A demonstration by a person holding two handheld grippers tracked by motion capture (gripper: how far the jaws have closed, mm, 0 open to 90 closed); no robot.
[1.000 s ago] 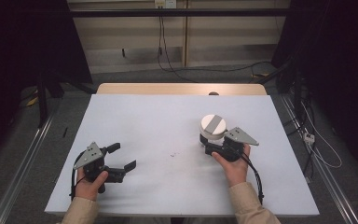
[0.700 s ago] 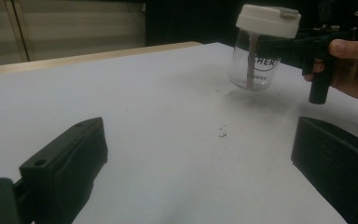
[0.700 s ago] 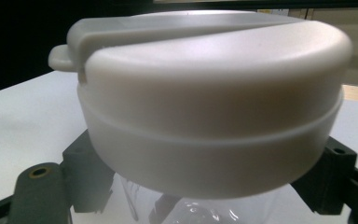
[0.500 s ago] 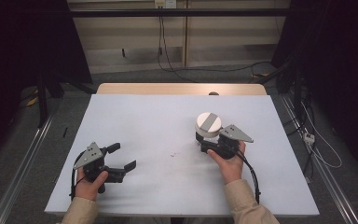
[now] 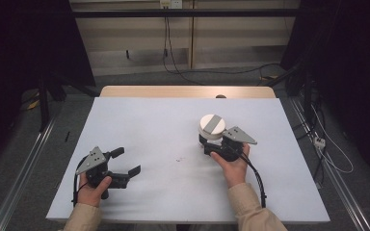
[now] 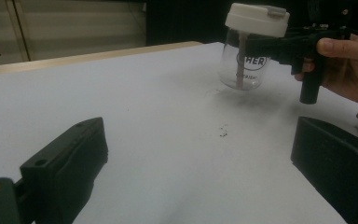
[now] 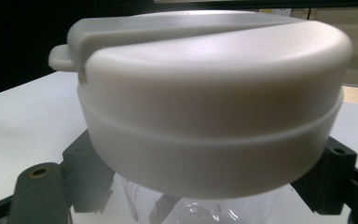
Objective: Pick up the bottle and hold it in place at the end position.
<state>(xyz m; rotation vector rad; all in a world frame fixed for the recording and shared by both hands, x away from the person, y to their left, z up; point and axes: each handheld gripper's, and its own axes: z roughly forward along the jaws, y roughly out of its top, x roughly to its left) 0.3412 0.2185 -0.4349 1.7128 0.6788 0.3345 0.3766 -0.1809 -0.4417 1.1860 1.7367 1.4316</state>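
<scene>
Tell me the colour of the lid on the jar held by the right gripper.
The lid is off-white, with a grey strip across its top; the right gripper view shows it best.

In the right gripper view, the clear body of the jar (image 7: pixel 200 205) is cut off by the bottom edge, and most of it is hidden beneath its white lid (image 7: pixel 209 107). The printed lettering on the jar is partly covered by the right gripper (image 6: pixel 279 46) in the left gripper view and cannot be read in full. A small dark speck (image 6: pixel 223 133) on the table (image 6: pixel 168 116), possibly debris, is too small to be identified.
</scene>
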